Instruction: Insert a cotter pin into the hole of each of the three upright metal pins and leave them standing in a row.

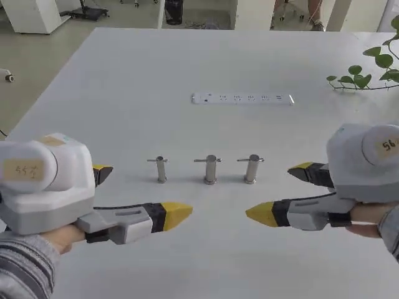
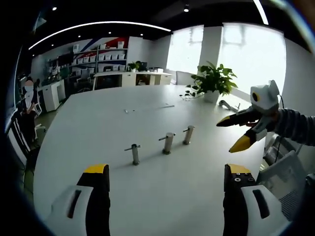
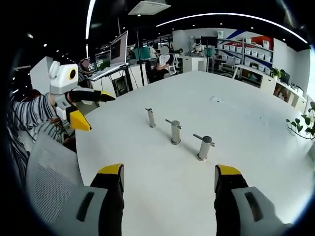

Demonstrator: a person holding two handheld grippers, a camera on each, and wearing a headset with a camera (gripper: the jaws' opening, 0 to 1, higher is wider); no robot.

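Observation:
Three upright metal pins stand in a row on the white table: left pin point(image 1: 161, 169) point(image 2: 135, 154) point(image 3: 150, 117), middle pin point(image 1: 210, 169) point(image 2: 169, 142) point(image 3: 175, 132), right pin point(image 1: 251, 169) point(image 2: 188, 134) point(image 3: 204, 148). Each has a thin cotter pin crossing through its top. My left gripper point(image 1: 141, 194) point(image 2: 166, 178) point(image 3: 89, 111) is open at the near left, apart from the row. Opposite it, my right gripper point(image 1: 278, 192) point(image 3: 168, 177) point(image 2: 236, 131) is open at the near right. Neither holds anything.
A white power strip point(image 1: 242, 98) lies farther back on the table point(image 1: 124, 81). A potted plant point(image 1: 371, 70) point(image 2: 210, 81) reaches in at the far right edge. Chairs and desks stand beyond the table.

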